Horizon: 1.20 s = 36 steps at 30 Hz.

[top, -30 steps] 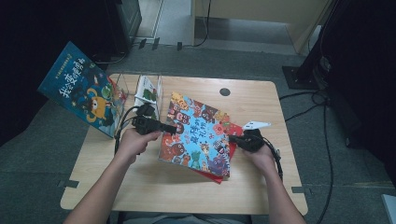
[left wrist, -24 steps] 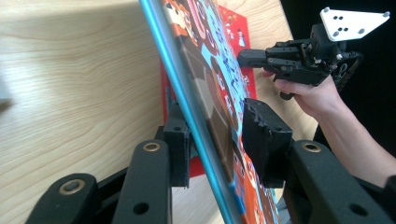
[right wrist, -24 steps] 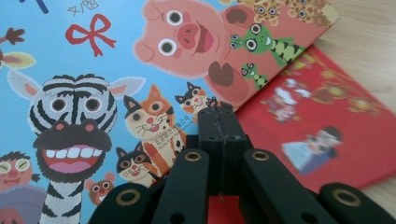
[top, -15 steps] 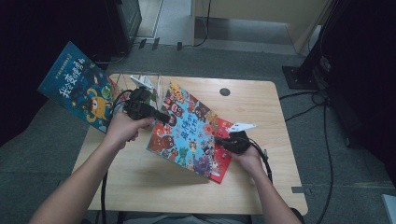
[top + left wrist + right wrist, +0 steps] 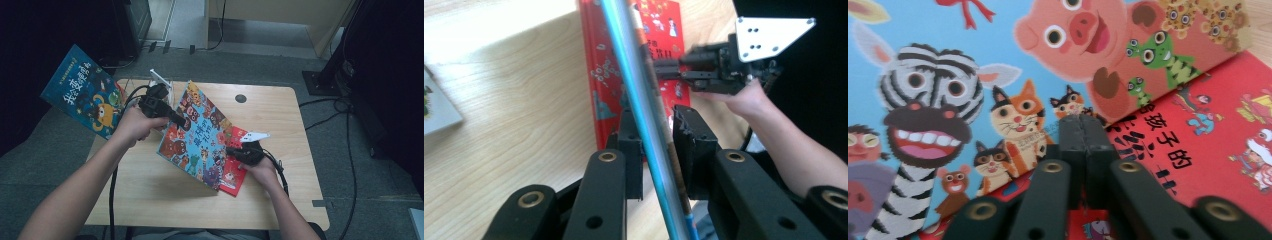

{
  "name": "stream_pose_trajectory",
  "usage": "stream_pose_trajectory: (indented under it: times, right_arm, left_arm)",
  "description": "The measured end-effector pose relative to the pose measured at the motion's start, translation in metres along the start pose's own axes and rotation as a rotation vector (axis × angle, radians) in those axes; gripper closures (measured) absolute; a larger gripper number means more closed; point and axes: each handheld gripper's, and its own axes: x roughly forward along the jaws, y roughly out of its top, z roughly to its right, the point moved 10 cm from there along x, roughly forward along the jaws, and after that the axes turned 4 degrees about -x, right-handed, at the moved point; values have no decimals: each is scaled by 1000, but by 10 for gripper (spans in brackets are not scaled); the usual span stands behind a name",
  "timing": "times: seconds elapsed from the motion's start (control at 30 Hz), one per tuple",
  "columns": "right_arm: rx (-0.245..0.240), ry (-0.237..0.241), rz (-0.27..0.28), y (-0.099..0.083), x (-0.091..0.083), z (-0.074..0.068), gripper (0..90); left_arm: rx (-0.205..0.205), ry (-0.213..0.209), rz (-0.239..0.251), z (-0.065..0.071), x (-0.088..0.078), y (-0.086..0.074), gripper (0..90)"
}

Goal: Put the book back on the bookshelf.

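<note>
Lifting cleanly, the left gripper (image 5: 177, 120), closing on the animal book's (image 5: 200, 135) edge, is needing firmer clamping while the right gripper (image 5: 1082, 125), jaws together, is steadying the red book (image 5: 235, 172) below.

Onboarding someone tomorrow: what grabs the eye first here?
The bright blue picture book with cartoon animals, tilted up off the pale wooden table, its upper edge between the left gripper's jaws. Under it lies a red hardcover book, where the right gripper rests. Another blue book overhangs the table's left end.
</note>
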Motion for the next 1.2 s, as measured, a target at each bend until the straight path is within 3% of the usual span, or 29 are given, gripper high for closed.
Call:
stream_pose_trajectory:
  times: [0.07, 0.17, 0.33, 0.5, 0.7, 0.83, 0.93, 1.2]
  right_arm:
    - [46, 52, 0, 0, -1, -1, 704]
    - [47, 40, 14, 3, -6, 2, 673]
    - [51, 9, 40, 5, -12, 10, 632]
    - [19, -5, 14, 1, -10, 9, 629]
    - [-56, 29, -11, -2, -2, -5, 678]
    - [-66, 33, -4, 0, 3, -11, 841]
    - [-85, 41, -6, -1, 3, -14, 897]
    - [-96, 0, -3, 4, 9, -16, 900]
  left_arm:
    - [1, 3, -13, 0, -2, 2, 772]
    - [23, 16, -22, 0, -8, 6, 779]
    - [6, 33, -43, -1, -17, 10, 807]
    - [17, 58, -64, 2, -23, 10, 819]
    - [26, 82, -75, 10, -19, 7, 816]
    - [30, 68, -94, 16, -11, 2, 804]
    - [27, 74, -88, 15, -11, 2, 801]
    - [23, 61, -139, 14, 1, -7, 787]
